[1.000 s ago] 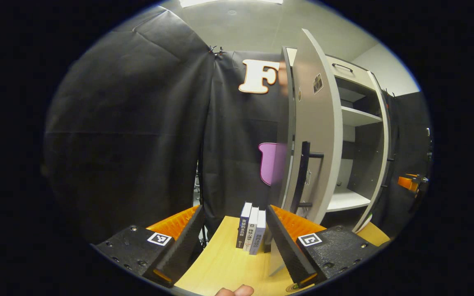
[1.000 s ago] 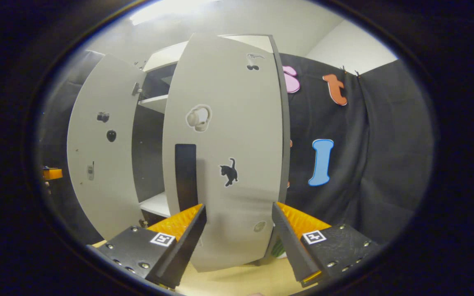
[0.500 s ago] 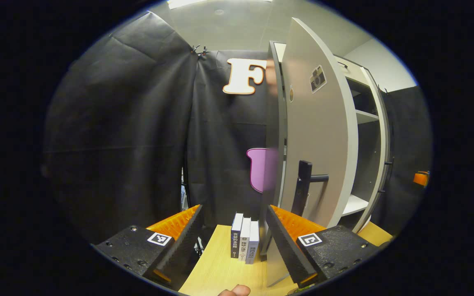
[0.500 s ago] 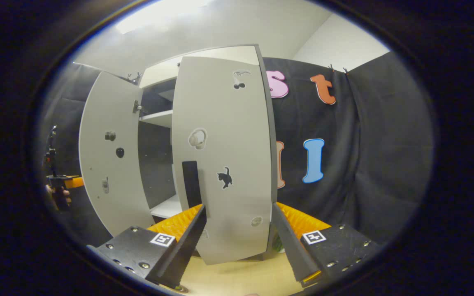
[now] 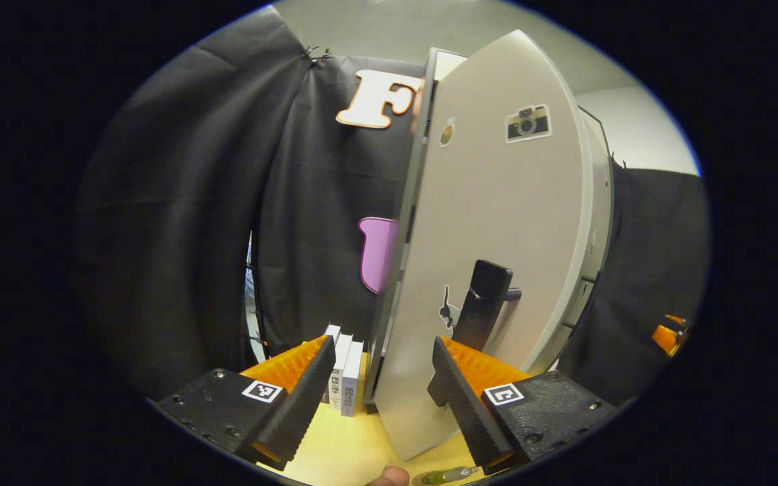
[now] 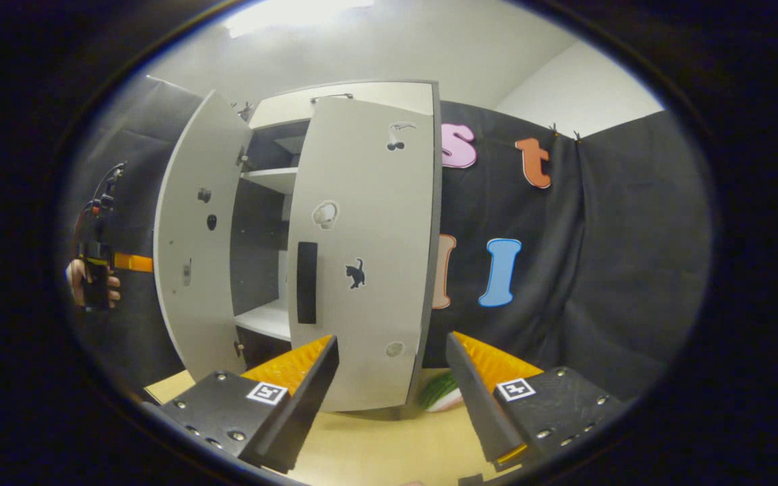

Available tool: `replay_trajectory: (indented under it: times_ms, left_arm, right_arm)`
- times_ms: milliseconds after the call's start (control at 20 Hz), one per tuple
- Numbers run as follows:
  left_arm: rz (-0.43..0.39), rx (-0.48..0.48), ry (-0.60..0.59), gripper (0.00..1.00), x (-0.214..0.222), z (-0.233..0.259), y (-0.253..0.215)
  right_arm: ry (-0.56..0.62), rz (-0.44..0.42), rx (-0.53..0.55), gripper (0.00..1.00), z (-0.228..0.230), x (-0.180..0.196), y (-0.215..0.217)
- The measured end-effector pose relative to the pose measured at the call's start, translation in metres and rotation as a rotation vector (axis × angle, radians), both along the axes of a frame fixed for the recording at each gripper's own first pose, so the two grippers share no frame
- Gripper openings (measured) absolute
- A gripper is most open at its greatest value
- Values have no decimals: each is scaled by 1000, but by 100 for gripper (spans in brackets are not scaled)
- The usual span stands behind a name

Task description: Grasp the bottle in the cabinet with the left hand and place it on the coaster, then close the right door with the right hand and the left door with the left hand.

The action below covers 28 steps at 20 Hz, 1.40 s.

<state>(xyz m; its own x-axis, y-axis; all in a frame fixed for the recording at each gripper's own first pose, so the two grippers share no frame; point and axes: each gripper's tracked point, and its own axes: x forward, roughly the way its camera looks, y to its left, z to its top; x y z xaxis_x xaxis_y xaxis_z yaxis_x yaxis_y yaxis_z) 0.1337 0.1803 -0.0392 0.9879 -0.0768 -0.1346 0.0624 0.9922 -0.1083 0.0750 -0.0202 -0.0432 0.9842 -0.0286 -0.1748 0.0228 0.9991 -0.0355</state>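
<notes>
Swinging stiff, light left door [image 5: 490,223] shut; left gripper [image 5: 381,378] fingers gaping wide, holding nothing, straddling door edge. Pushing flat panel beside handle [image 5: 483,310] probably easiest. Right door [image 6: 362,256] nearly closed.

Each hand-held gripper [image 5: 379,398] carries black textured plates studded with screws and a square black-and-white marker.

Three upright books [image 5: 343,372]; perhaps a green vegetable [image 6: 440,391].
</notes>
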Motion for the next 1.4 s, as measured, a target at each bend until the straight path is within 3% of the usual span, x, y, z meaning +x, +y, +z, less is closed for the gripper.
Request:
replay_trajectory:
  times_ms: [200, 700, 800, 1050, 1200, 1400]
  left_arm:
    - [9, 141, -46, 93, 5, 5, -23]
    - [-44, 122, -51, 93, 21, 5, -63]
    - [-71, 111, -52, 87, 17, 2, -79]
    - [-147, 134, -76, 95, 23, 10, -116]
    - [-152, 177, -86, 94, 21, 10, -125]
    - [-134, 157, -79, 93, 14, 10, -126]
  right_arm:
    - [-8, 3, 1, 97, 4, -7, -3]
    - [-3, 10, 5, 97, -3, 5, 5]
    - [-3, 8, 12, 97, -3, 9, 9]
    - [-5, -17, 9, 97, 0, 11, 4]
    - [-14, -27, 20, 97, 3, 6, 5]
    - [-14, -32, 21, 94, 7, 1, 3]
